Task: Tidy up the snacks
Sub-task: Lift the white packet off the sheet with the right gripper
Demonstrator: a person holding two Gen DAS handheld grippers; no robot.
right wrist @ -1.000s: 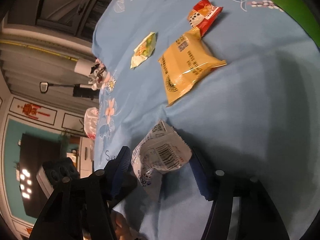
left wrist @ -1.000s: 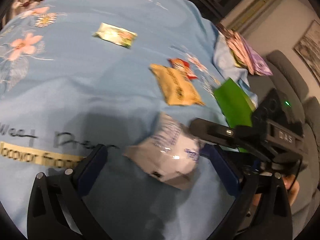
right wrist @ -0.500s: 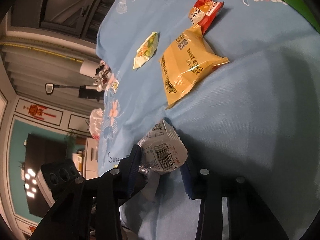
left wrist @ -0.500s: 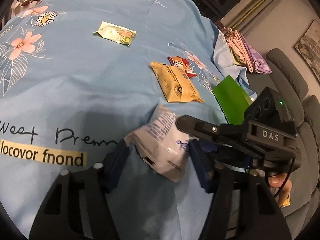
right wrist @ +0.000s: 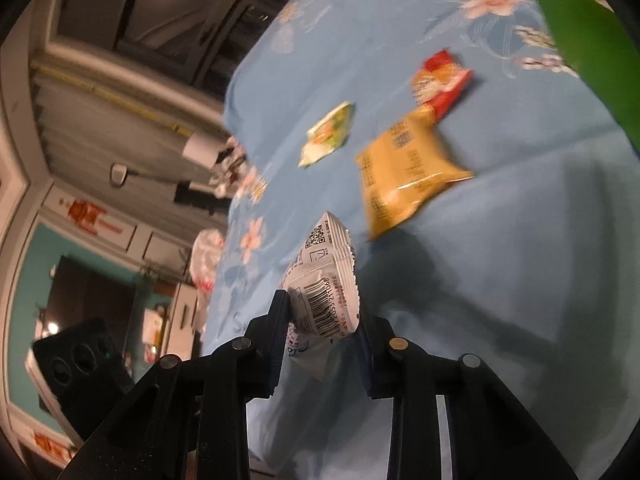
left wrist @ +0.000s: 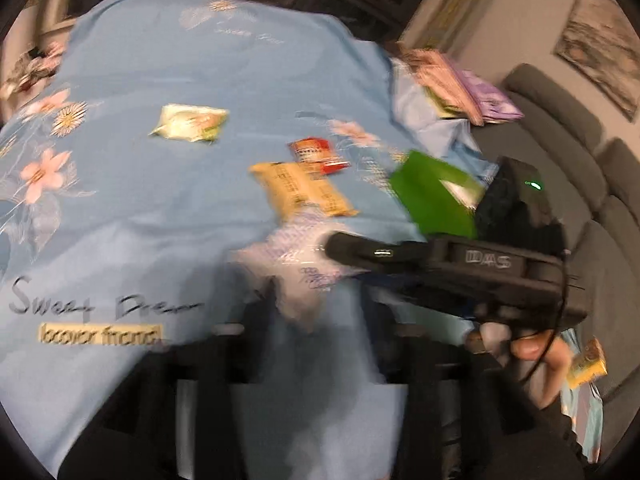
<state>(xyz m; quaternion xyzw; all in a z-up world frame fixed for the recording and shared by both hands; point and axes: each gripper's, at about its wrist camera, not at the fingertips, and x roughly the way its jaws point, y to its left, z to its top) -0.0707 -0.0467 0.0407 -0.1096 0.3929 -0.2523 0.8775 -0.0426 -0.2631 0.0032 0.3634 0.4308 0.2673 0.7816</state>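
Observation:
A white snack packet (right wrist: 328, 292) with a barcode is clamped between the fingers of my right gripper (right wrist: 322, 316) and lifted off the blue floral sheet (right wrist: 520, 260). In the blurred left wrist view the same packet (left wrist: 296, 260) sits between the narrowed fingers of my left gripper (left wrist: 316, 312), with the right gripper's body (left wrist: 460, 276) across it. A yellow packet (left wrist: 304, 194), a red packet (left wrist: 318, 154) and a pale green packet (left wrist: 192, 122) lie further on the sheet. They also show in the right wrist view: yellow (right wrist: 408, 172), red (right wrist: 440, 82), pale green (right wrist: 328, 134).
A green box (left wrist: 434, 200) stands at the sheet's right edge, also in the right wrist view (right wrist: 592, 52). Pink and purple packets (left wrist: 464, 92) lie on a pile at the far right. A grey sofa (left wrist: 580, 168) runs beyond.
Both grippers have closed in on the white packet. The right gripper has lifted it off the sheet, and both views have swung.

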